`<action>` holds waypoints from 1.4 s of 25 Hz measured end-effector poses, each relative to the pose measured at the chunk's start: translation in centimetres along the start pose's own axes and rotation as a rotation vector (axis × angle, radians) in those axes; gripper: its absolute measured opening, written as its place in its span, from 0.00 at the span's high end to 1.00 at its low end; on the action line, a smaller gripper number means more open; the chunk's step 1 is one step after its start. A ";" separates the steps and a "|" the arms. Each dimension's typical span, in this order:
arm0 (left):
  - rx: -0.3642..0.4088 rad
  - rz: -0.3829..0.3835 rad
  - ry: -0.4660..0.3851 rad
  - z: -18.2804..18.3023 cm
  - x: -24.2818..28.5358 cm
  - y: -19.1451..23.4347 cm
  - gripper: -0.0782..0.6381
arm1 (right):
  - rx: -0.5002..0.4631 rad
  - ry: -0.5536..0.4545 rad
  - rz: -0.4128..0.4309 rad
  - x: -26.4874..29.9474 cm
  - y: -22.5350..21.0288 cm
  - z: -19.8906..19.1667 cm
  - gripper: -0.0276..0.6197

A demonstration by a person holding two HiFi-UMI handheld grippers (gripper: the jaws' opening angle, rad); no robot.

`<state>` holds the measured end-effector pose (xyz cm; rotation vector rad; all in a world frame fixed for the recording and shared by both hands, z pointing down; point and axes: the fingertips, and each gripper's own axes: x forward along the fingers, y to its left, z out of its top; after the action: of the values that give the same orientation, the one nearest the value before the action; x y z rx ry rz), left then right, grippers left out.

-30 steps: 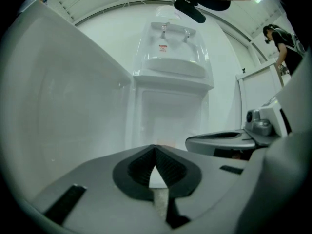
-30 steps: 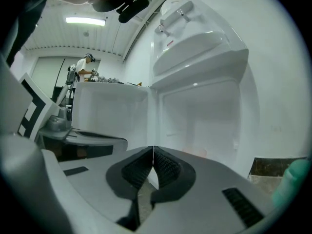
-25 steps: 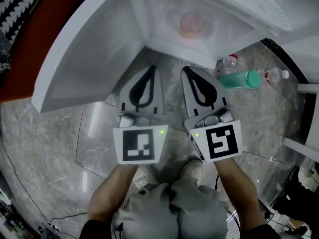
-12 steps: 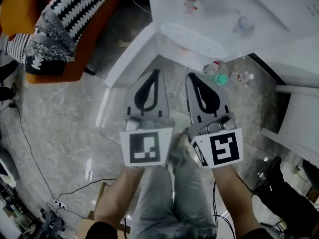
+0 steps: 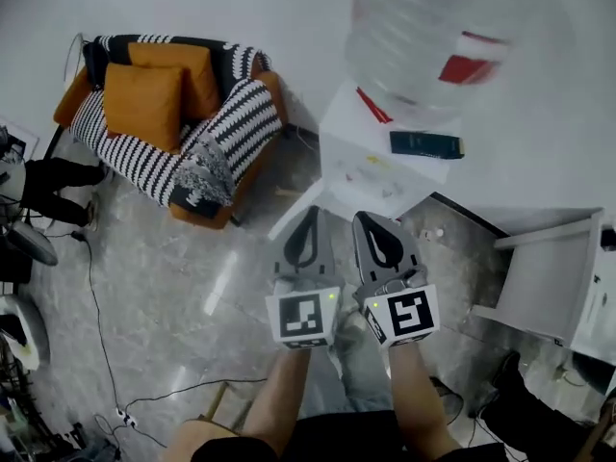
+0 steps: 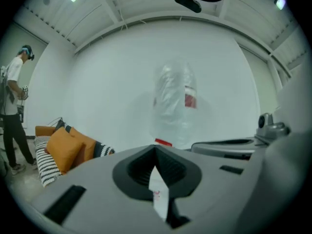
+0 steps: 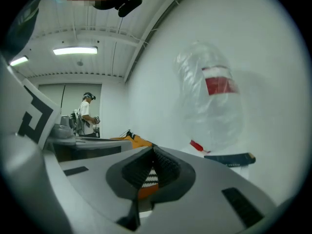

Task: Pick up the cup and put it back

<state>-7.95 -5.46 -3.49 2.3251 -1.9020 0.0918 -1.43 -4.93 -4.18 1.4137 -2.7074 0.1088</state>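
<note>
Cup: not in any view, so its place can't be told.

L gripper (image 5: 313, 212) & R gripper (image 5: 365, 218) sit side by side, close but apart. They're held out in front of the person, forearms (image 5: 289, 393) behind them. The marker cubes (image 5: 306, 317) face up at the head cam.

Both are empty. In the left gripper view the L gripper (image 6: 155, 151) has its fingers together at the tips, nothing btwn them. In the right gripper view the R gripper (image 7: 153, 149) is the same: fingers together, tip to tip, nothing held.

Straight ahead of both is a big clear water jug (image 5: 452, 37) w/ a red label, standing on a white unit (image 5: 375, 166) against the white wall. A dark flat item (image 5: 426, 143) lies on the unit's top near its far right edge, just beside the jug's base.

Left of the unit is an armchair (image 5: 207, 152) in black-&-white stripes w/ orange cushions (image 5: 144, 99), on a grey marble-look floor (image 5: 164, 277). A thin cable (image 5: 96, 325) trails over the floor toward the bottom left.

A bystander (image 6: 12, 116) in a white top stands at the left edge of the left gripper view, by the armchair. A strip light (image 7: 75, 50) is on in the ceiling in the right gripper view.
</note>
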 end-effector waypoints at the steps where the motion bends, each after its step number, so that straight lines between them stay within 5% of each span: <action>1: 0.001 0.007 -0.014 2.2 -0.5 -0.2 0.87 | -0.003 -0.005 0.002 -0.4 0.0 2.0 0.94; 7: 0.000 -0.012 -0.057 10.6 -3.9 -2.9 0.87 | -0.004 -0.028 -0.017 -4.2 -1.4 11.4 0.94; 11: 0.037 -0.077 -0.099 14.0 -4.6 -6.4 0.87 | -0.032 -0.040 -0.010 -6.1 -1.7 13.8 0.94; 35: 0.088 -0.113 -0.126 16.5 -6.2 -10.3 0.87 | -0.049 -0.101 -0.001 -9.5 -2.6 16.2 0.94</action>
<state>0.26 0.20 -21.35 2.5484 -1.8518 0.0179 5.43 -0.31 -21.22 1.4449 -2.7685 -0.0290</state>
